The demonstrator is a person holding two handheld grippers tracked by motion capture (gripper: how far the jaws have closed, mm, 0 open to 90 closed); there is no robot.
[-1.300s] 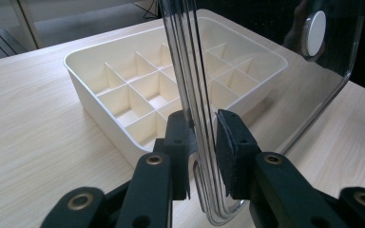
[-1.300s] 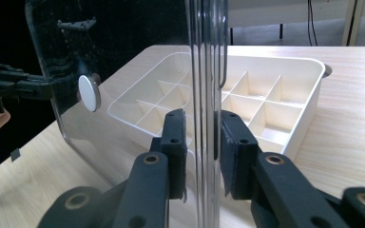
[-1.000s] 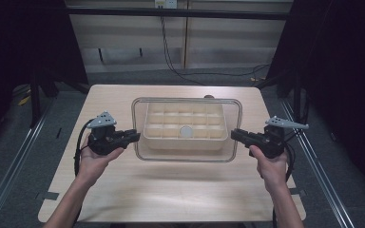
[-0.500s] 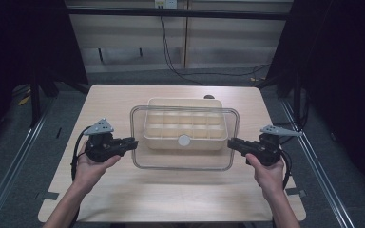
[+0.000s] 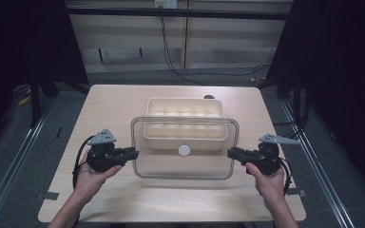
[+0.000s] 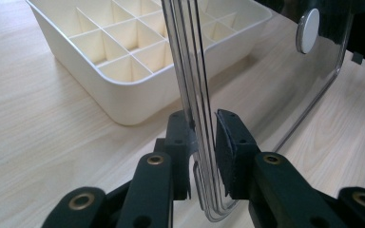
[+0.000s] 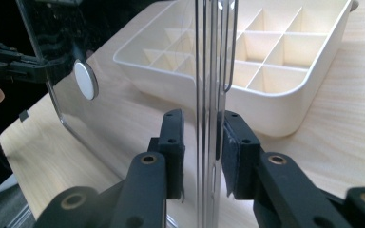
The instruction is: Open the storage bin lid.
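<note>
A clear plastic lid [image 5: 185, 164] with a white round knob [image 5: 184, 150] hangs above the table, held at its two short ends. My left gripper [image 5: 134, 153] is shut on its left edge and my right gripper [image 5: 231, 153] on its right edge. The lid overlaps the near part of a cream tray [image 5: 185, 108] of several empty compartments standing on the table. In the left gripper view the lid's edge [image 6: 190, 71] runs up between the pads of the left gripper [image 6: 204, 142], the tray [image 6: 123, 52] beyond. The right gripper view shows the right gripper [image 7: 202, 142] clamping the lid [image 7: 214, 57] beside the tray [image 7: 275, 57].
The light wooden table [image 5: 100, 109] has bare surface left, right and in front of the tray. A small dark object [image 5: 209, 97] lies just behind the tray's far right corner. Metal rails [image 5: 9, 161] run along both sides of the table, and cables hang behind it.
Both grippers have drawn back toward the near edge, carrying the lid with them. It has come off the tray and now covers only the near part of it.
</note>
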